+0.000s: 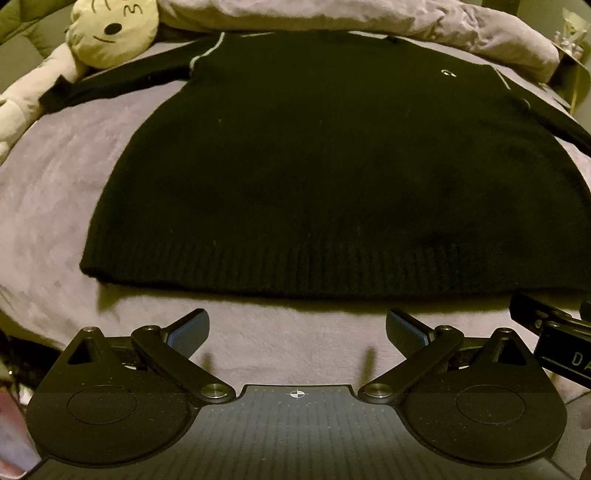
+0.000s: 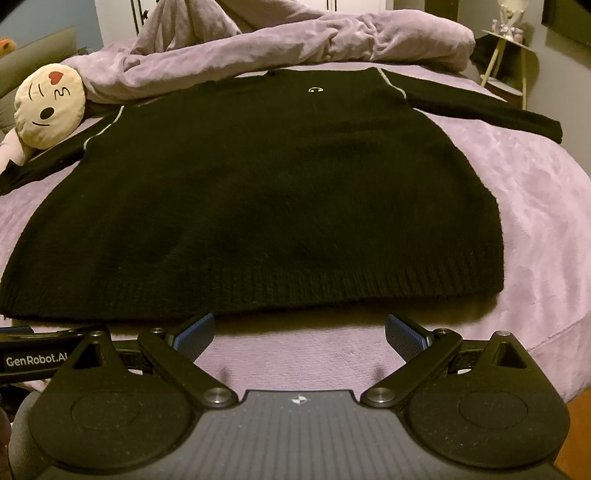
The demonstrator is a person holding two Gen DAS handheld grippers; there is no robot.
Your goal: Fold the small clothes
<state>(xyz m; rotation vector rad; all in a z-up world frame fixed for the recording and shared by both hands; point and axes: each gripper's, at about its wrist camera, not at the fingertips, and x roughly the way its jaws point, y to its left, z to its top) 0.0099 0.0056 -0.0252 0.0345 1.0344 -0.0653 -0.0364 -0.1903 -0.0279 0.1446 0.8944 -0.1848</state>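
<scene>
A black knit sweater [image 1: 314, 166] lies flat on the bed, hem toward me and sleeves spread out to both sides; it also shows in the right wrist view [image 2: 266, 199]. My left gripper [image 1: 297, 326] is open and empty, just short of the ribbed hem near its left half. My right gripper [image 2: 300, 330] is open and empty, just short of the hem near its right half. The right gripper's body shows at the right edge of the left wrist view [image 1: 554, 332], and the left gripper's body at the left edge of the right wrist view [image 2: 37, 354].
The bed has a lilac fleece cover [image 2: 535, 221]. A bunched lilac blanket [image 2: 295, 40] lies behind the sweater. A cream plush toy with a face [image 1: 110, 31] lies at the back left, also in the right wrist view [image 2: 48, 107]. A small side table [image 2: 509, 62] stands back right.
</scene>
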